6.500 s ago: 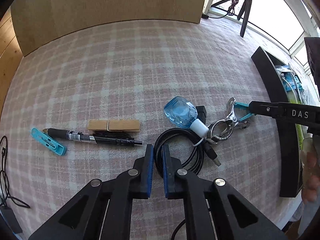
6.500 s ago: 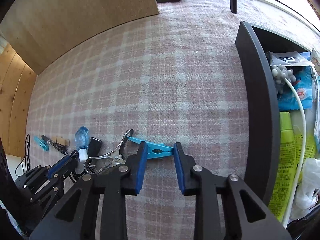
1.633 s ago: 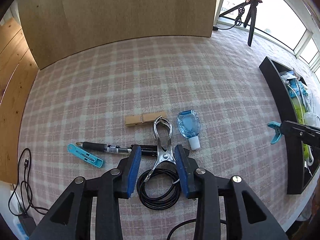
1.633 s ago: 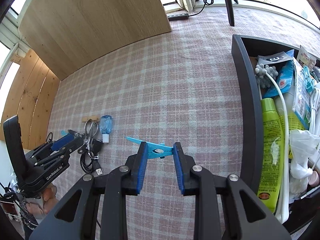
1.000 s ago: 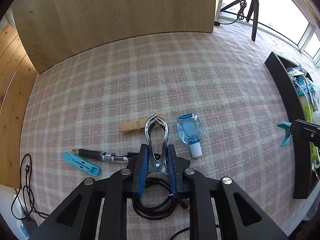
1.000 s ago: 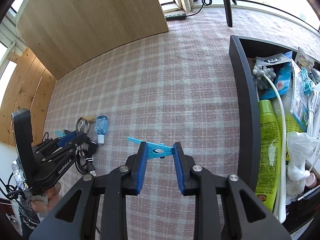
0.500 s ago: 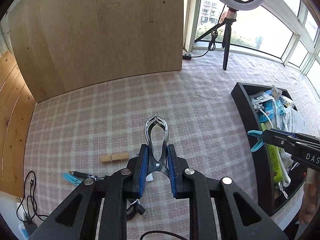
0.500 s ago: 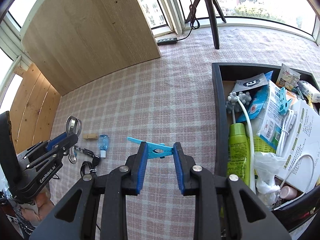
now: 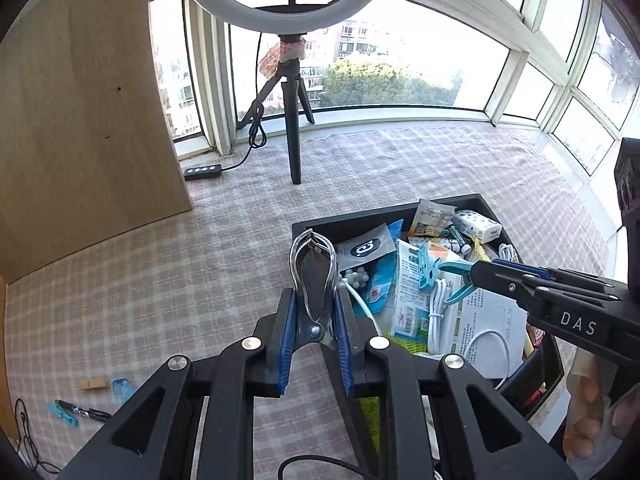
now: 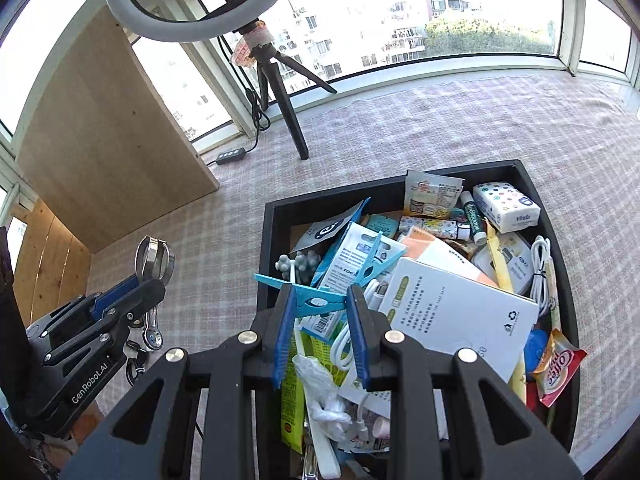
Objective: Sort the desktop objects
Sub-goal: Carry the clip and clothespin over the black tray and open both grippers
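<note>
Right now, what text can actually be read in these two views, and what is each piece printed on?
"DAS": right gripper body.
"GenRobot.AI": left gripper body.
"Vinda": tissue pack in the black tray.
"offee", partly cut off: red sachet.
Print on the white booklet, green bottle and other packets: too small to read.

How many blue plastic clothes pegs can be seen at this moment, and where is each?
3. One blue peg is clamped in the right hand-held gripper over the black tray; a second lies on the tray's clutter; a third lies on the tablecloth beside the pen. More may be buried.
</note>
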### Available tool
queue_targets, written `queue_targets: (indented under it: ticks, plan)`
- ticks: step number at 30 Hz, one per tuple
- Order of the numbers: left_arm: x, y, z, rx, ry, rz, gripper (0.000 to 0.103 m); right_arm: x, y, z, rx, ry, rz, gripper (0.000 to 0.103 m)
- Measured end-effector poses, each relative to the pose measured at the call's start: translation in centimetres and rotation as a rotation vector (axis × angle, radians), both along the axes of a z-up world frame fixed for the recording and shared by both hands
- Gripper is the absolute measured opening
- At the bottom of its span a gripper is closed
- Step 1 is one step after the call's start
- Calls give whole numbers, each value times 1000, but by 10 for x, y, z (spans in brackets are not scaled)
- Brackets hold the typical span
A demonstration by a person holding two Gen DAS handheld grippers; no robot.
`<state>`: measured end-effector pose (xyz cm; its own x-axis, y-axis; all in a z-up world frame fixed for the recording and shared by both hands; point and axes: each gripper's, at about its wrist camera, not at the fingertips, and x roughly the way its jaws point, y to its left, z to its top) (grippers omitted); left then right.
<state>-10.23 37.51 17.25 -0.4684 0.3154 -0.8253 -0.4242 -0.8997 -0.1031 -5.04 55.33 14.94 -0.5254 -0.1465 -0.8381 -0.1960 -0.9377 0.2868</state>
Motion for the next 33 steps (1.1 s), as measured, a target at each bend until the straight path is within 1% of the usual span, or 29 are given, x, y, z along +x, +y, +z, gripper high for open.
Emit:
queue_targets:
  ticks: [4,7,12,14,15,16,18,21,25,29,33]
  plan:
    - [-6,48,6,23,-12,-51,18,1,38,2,6,3,-40,25]
    - [-8,85,10,18,-3,-95,18,2,62,1,4,2,-68,25]
    - [-11,132,12,21,9,-157,18,0,89,-1,4,-2,-85,26]
    - [-15,145,12,35,9,-168,22,-1,98,-1,-14,3,-81,26]
    - [-17,149,12,38,4,-170,28,-2,102,-2,-16,-10,-92,33]
    - [-19,151,13,40,9,-166,31,-2,107,-3,-14,-16,-106,36]
    - [-20,153,13,28,17,-160,31,-3,114,-4,-18,-13,-116,38]
    - [-22,147,11,14,19,-142,31,-1,121,-8,-29,-18,-135,38]
    - [-23,126,9,13,6,-94,31,0,117,-13,-69,-18,-138,38]
    - [-19,91,5,1,6,-42,31,1,93,-12,-68,-18,-91,38]
    - [-16,45,-3,3,-16,28,32,3,60,-10,-60,-18,-32,38]
